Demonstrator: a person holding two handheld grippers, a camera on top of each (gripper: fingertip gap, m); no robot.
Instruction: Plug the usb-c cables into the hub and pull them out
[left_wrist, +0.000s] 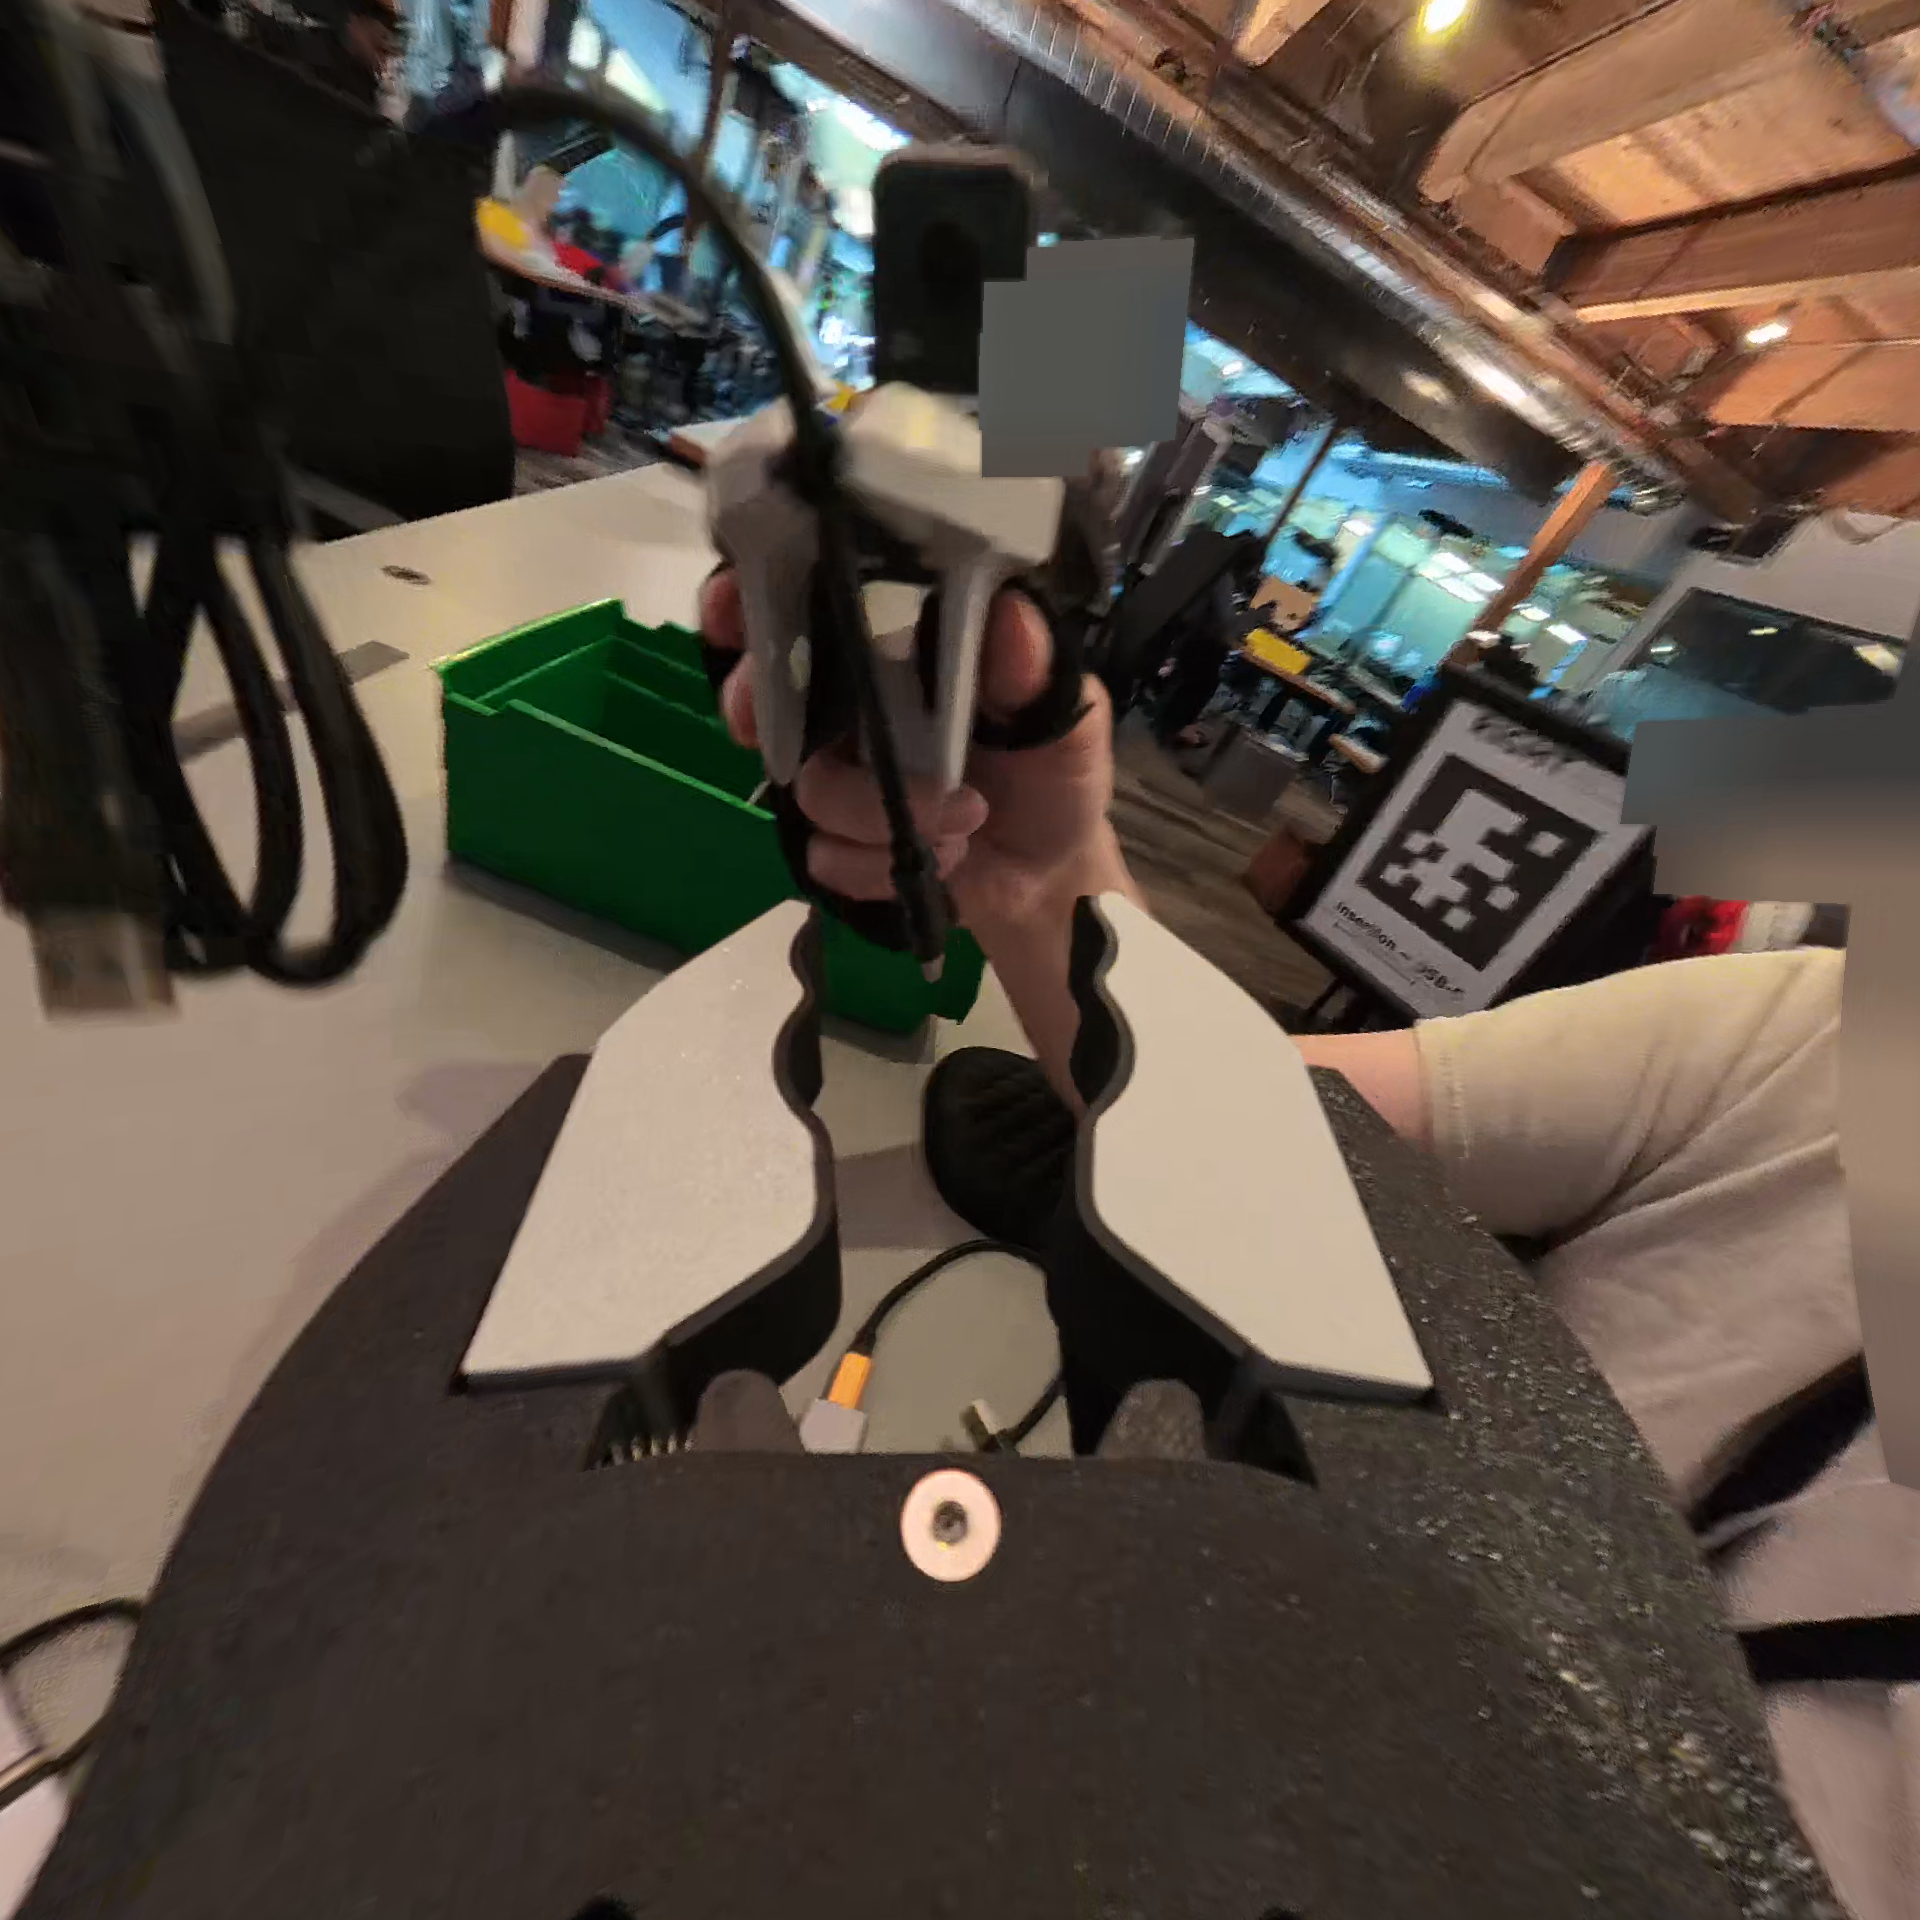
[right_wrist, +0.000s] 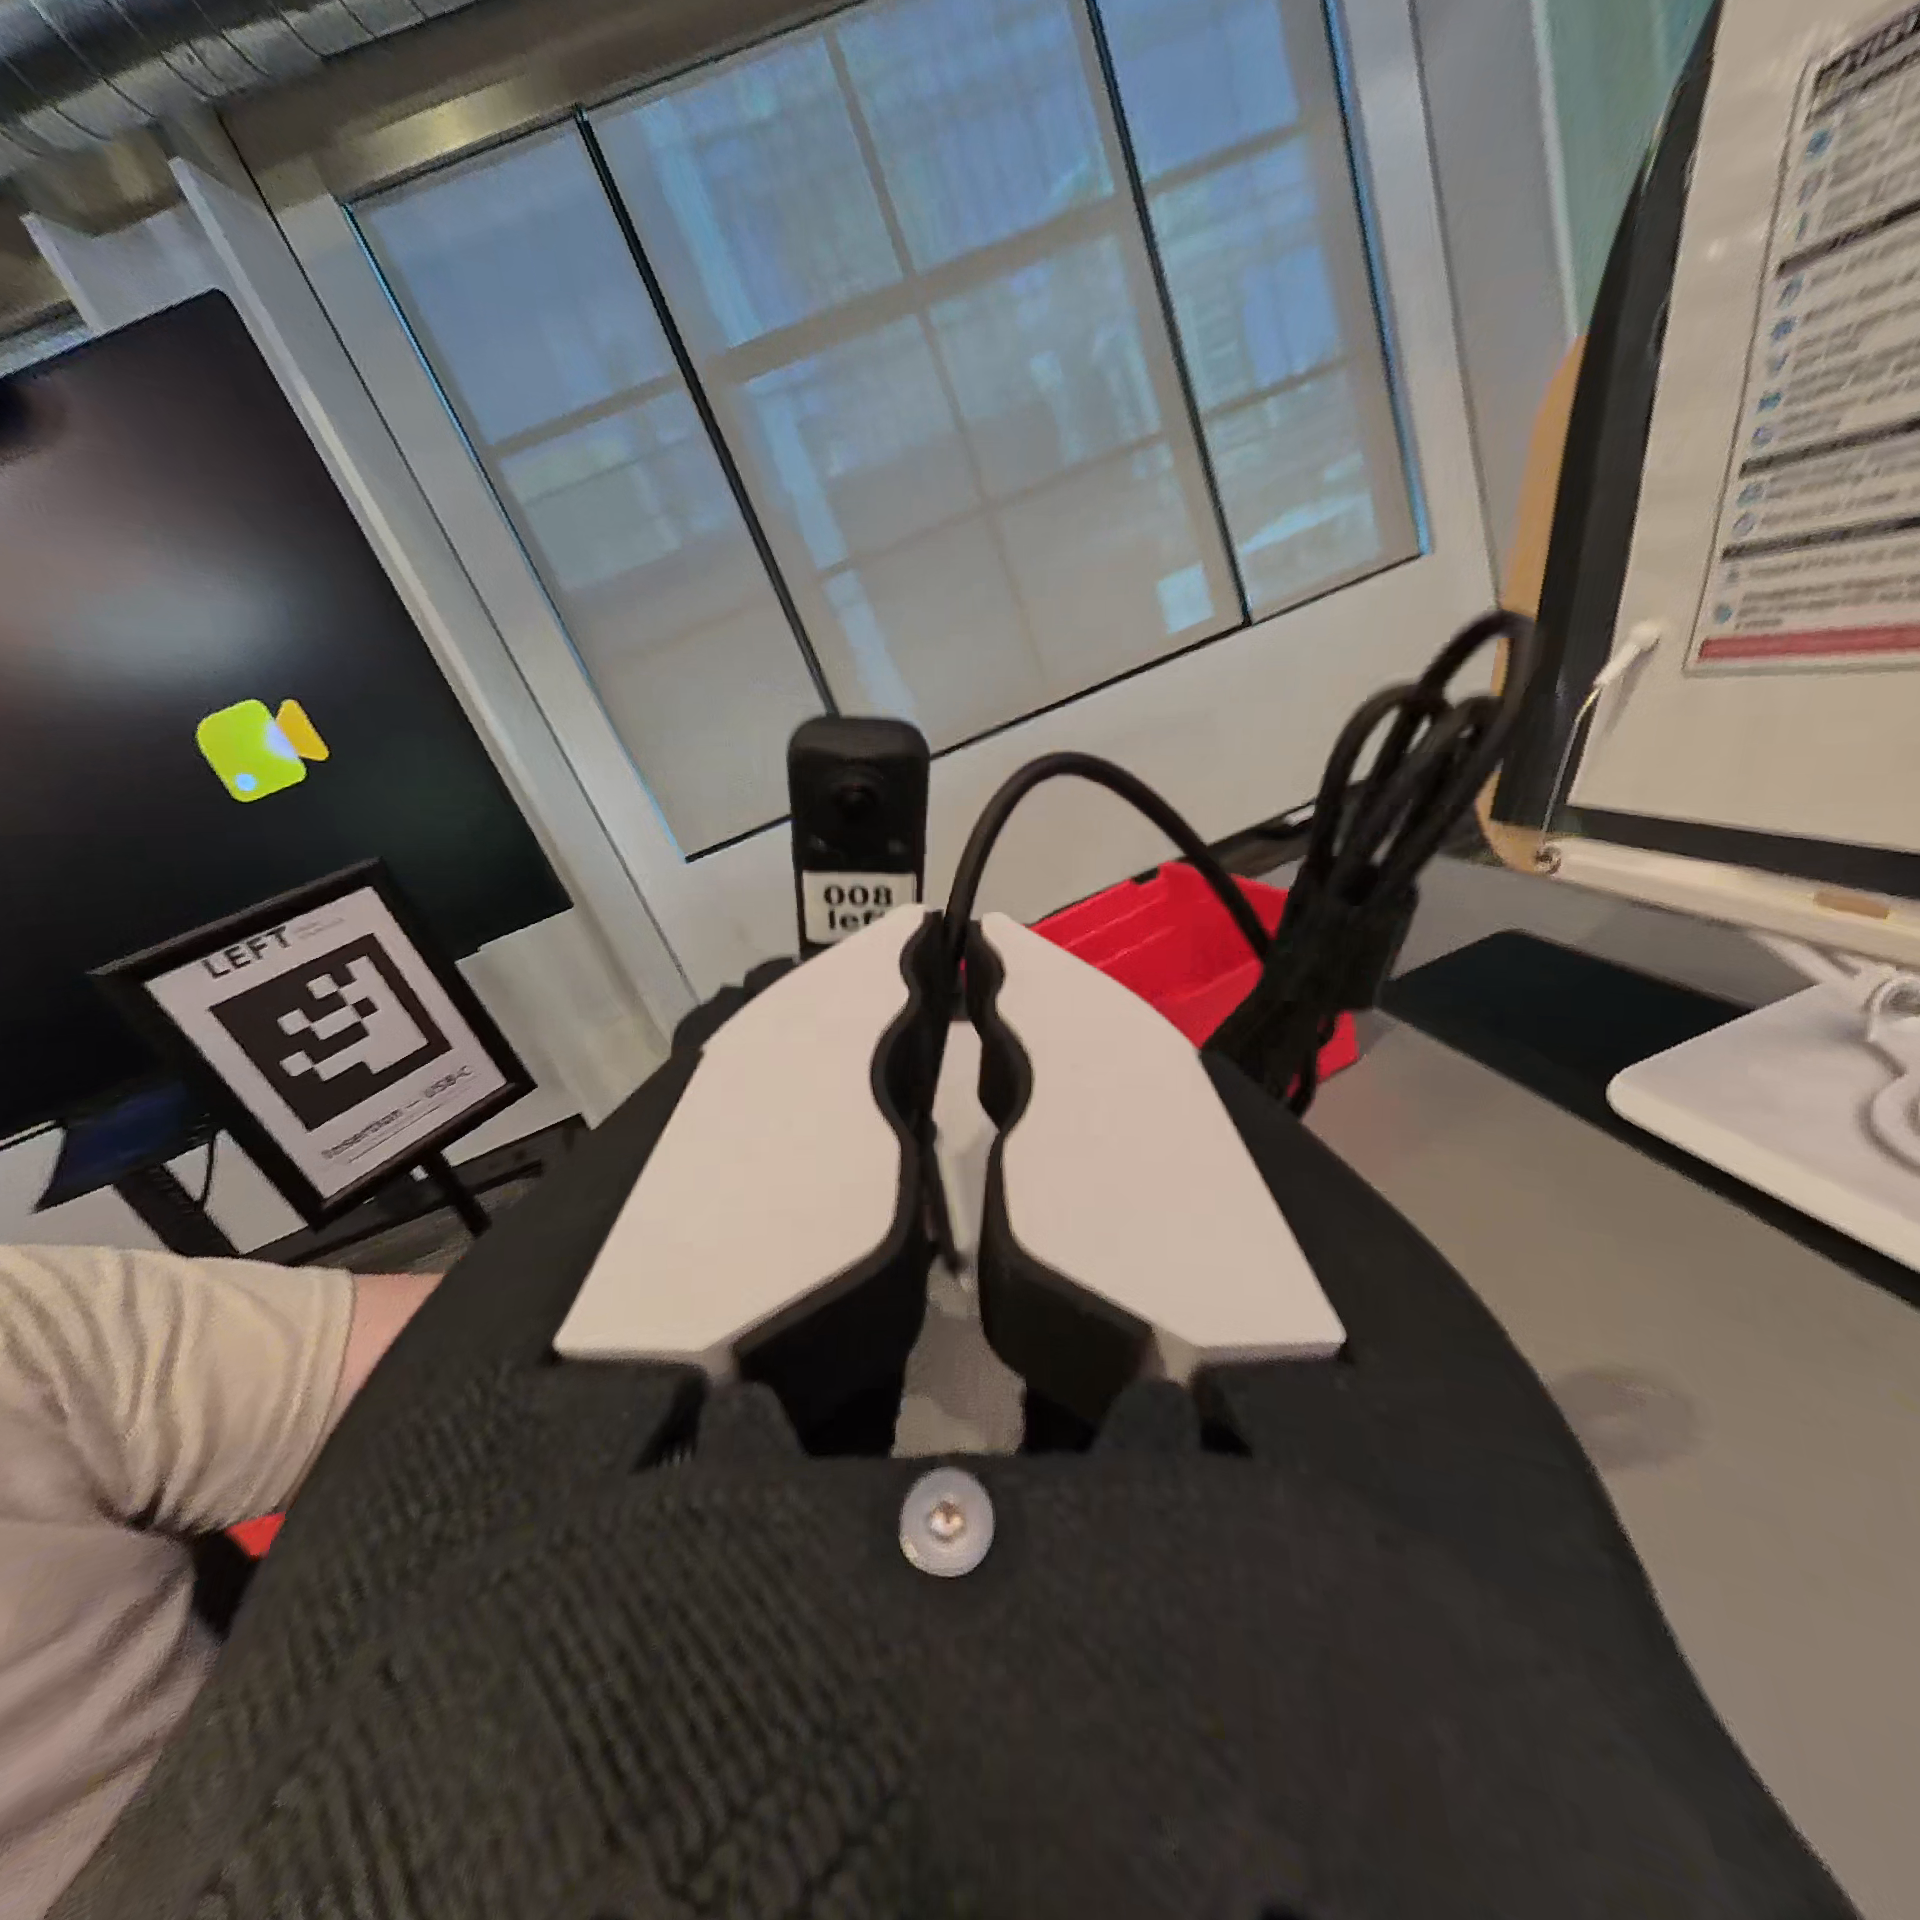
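Right claw (right_wrist: 951, 971): clenched on the cable (right_wrist: 1081, 774).
Left claw (left_wrist: 940, 940): released, empty.
Advice: plug (left_wrist: 928, 920) should be kept straight before insertion.

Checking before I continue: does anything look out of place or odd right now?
Yes. The right gripper is raised off the table, shut on a black cable whose plug dangles free. The left gripper is open and empty. No hub is visible.

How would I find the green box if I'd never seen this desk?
Look at the pale desk in the left view. The green box sits on it behind the open tool, beside dangling black cables. It is the only green thing there.
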